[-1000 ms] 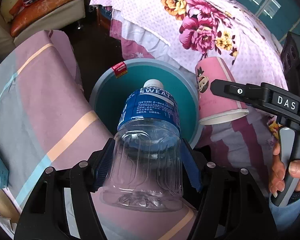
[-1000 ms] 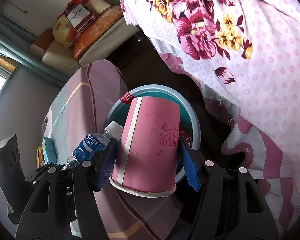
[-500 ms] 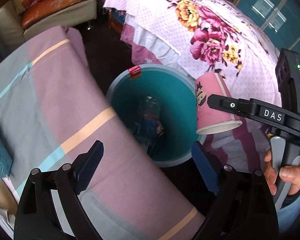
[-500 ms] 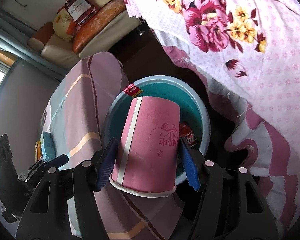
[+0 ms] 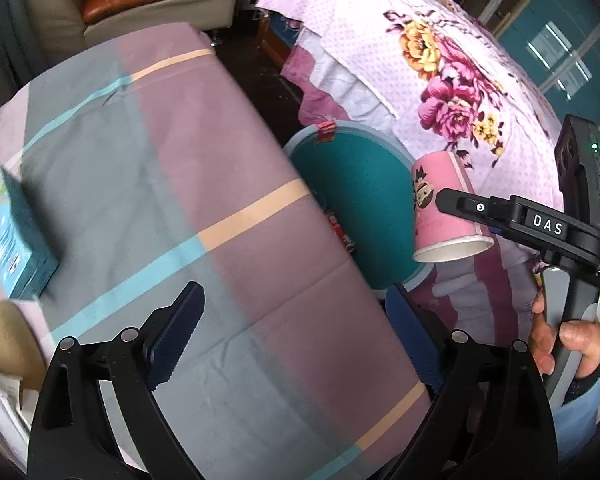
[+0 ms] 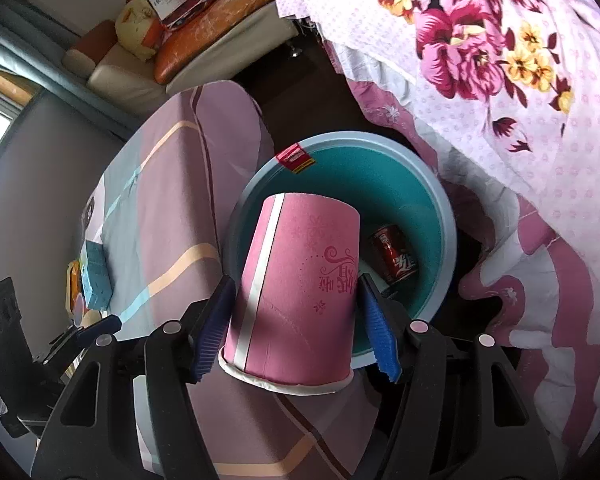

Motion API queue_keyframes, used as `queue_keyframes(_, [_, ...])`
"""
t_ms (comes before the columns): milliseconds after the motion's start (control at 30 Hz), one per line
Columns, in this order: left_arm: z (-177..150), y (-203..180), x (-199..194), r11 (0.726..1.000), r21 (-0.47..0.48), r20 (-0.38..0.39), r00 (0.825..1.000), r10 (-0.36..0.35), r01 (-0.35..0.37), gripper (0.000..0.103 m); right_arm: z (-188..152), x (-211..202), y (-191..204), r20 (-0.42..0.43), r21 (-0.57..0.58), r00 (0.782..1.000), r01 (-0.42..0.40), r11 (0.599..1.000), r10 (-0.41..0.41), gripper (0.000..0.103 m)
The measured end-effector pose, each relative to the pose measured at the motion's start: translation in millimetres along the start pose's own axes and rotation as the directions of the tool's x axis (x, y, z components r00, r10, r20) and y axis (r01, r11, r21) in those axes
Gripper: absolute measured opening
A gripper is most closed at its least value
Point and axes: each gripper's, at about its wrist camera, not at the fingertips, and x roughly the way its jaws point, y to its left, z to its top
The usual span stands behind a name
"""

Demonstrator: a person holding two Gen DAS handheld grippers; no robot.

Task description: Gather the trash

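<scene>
Right gripper clamps a pink paper cup held upside down, blue pads pressed on both sides, its white rim nearest the camera — the cup hangs over the near rim of a teal bin. Inside the bin lies a red can; a red tag sits on the far rim. Left of the bin — a bed in striped pink-grey cover with a teal box; floral bedding to the right.

Bin mouth lies open from above; table and bed hem its sides.
</scene>
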Motion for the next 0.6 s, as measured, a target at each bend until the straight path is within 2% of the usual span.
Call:
queue_keyframes(300, [-13,29,-12,0.999,-0.046,0.011,1.000,-0.006,0.007,0.094,0,11,17,-0.028,-0.004,0.999,0.022,1.000,-0.022,0.064])
queue_keyframes(367, [-15,34,-14,0.998,-0.054,0.014,1.000,-0.010,0.011,0.094,-1,12,19,-0.035,0.011,0.999,0.024,1.000,-0.024,0.070])
queue_keyframes(600, [-26,50,-25,0.996,-0.080,0.029,0.999,-0.023,0.026,0.094,-4,10,37,-0.038,-0.015,0.998,0.046,0.999,-0.046,0.073])
